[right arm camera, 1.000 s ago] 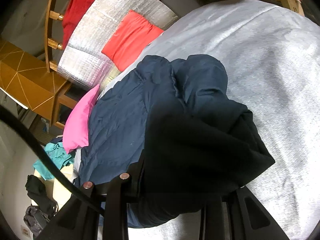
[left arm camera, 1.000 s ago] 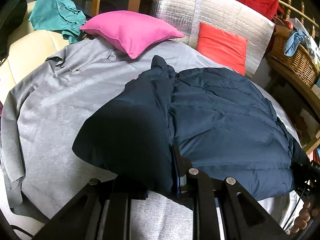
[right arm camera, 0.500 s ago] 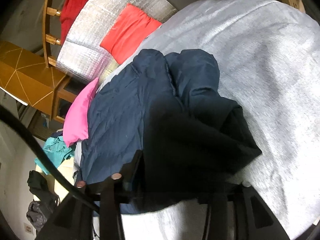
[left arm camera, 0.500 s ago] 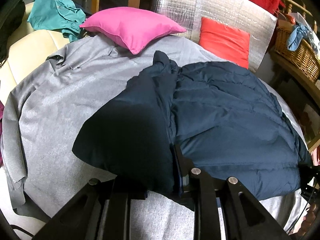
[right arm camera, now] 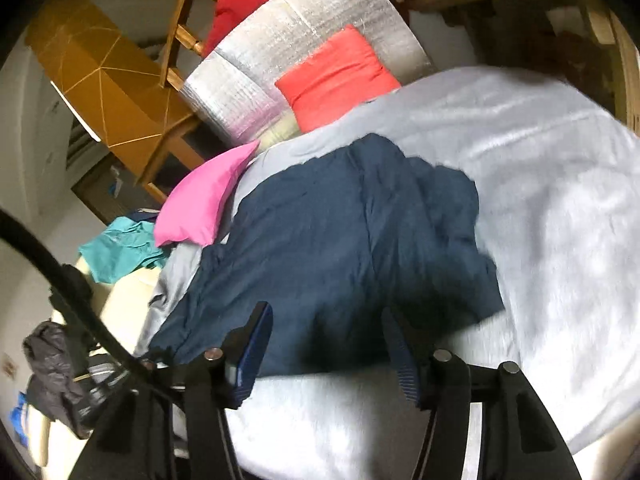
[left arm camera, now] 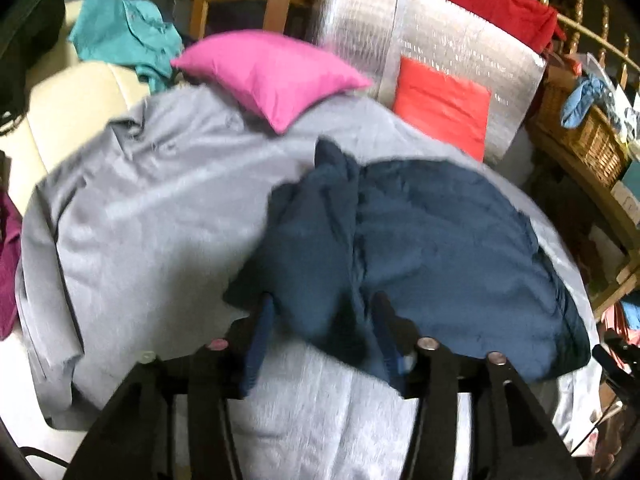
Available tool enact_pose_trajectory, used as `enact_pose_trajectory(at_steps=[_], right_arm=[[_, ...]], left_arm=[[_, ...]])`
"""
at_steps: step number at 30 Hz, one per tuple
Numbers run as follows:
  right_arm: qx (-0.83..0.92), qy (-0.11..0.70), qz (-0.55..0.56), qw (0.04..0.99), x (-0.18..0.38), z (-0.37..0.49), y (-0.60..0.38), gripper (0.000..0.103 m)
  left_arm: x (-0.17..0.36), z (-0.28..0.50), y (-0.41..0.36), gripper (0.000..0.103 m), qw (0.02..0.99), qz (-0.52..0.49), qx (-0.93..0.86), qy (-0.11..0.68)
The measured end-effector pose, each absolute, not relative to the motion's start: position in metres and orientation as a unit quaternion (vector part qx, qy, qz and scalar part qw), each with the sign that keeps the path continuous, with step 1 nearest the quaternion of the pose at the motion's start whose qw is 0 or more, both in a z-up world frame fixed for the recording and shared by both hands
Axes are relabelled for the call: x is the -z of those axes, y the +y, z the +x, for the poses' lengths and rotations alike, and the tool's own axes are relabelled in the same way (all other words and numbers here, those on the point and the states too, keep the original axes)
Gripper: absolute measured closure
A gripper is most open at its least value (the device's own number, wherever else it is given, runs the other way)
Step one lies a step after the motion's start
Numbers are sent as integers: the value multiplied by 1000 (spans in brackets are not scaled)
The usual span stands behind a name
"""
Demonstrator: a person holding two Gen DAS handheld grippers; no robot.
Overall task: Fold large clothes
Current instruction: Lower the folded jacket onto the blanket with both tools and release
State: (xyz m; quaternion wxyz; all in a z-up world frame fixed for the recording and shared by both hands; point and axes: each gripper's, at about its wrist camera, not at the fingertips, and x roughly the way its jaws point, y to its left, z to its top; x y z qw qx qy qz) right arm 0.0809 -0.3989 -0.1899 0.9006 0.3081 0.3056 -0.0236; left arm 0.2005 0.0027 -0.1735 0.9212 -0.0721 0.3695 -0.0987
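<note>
So the navy puffer jacket [left arm camera: 440, 248] is lying on the grey bedspread [left arm camera: 160, 220], roughly mid-bed, with one side already flapped over onto the body, so I'd call that the first fold done. It's lumpy though, and in the right wrist view the folded part [right arm camera: 440, 216] is bunched up rather than flat. Both of my tongs are spread wide with nothing pinched: left tongs [left arm camera: 324, 340] sit right at the near hem, right tongs [right arm camera: 326, 344] at the hem too, fabric showing in the gap but not gripped as far as I can tell. Still left, I reckon: the other side or sleeve, then halving it. Further out there's a pink pillow [left arm camera: 272, 72], a red-orange cushion [left arm camera: 440, 108], and a silver foil mat [left arm camera: 400, 40] at the headboard.
</note>
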Motion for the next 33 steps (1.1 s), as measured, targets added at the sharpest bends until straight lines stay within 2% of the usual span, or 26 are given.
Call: enact_pose_trajectory(at_steps=[2, 3, 5, 8, 10, 13, 17, 18, 19, 20, 23, 27, 31, 33], right_arm=[[59, 318, 295, 899, 198, 93, -401, 45], [84, 348, 290, 888, 210, 104, -405, 45], [98, 395, 308, 860, 230, 117, -410, 52], [103, 405, 307, 855, 235, 118, -407, 53], [104, 410, 288, 859, 231, 118, -401, 53], [100, 377, 278, 878, 214, 109, -395, 53], [90, 319, 238, 913, 196, 101, -381, 53], [88, 338, 239, 906, 203, 108, -380, 48], [82, 390, 244, 884, 221, 119, -381, 40], [80, 431, 245, 865, 235, 126, -382, 39], [84, 402, 235, 881, 219, 116, -374, 39], [95, 336, 226, 909, 182, 81, -373, 39], [113, 289, 227, 923, 149, 44, -374, 34], [120, 273, 216, 930, 131, 36, -374, 32]], left_arm=[[171, 206, 1, 30, 933, -58, 77, 346], [174, 212, -1, 29, 937, -47, 62, 340], [189, 229, -5, 28, 928, -34, 52, 368], [227, 256, -6, 28, 887, -33, 47, 459], [230, 260, 0, 26, 881, -57, 47, 466], [222, 258, 5, 26, 894, -61, 39, 442], [230, 260, -12, 26, 903, 9, 23, 428], [232, 261, -16, 26, 903, 23, 20, 429], [233, 261, -17, 26, 904, 31, 16, 426], [230, 260, -18, 26, 906, 36, 15, 421], [214, 243, -18, 26, 909, 57, 10, 413], [167, 205, -19, 26, 938, 76, 16, 339], [111, 166, -30, 16, 958, 97, 27, 269], [88, 148, -35, 14, 965, 101, 37, 240]])
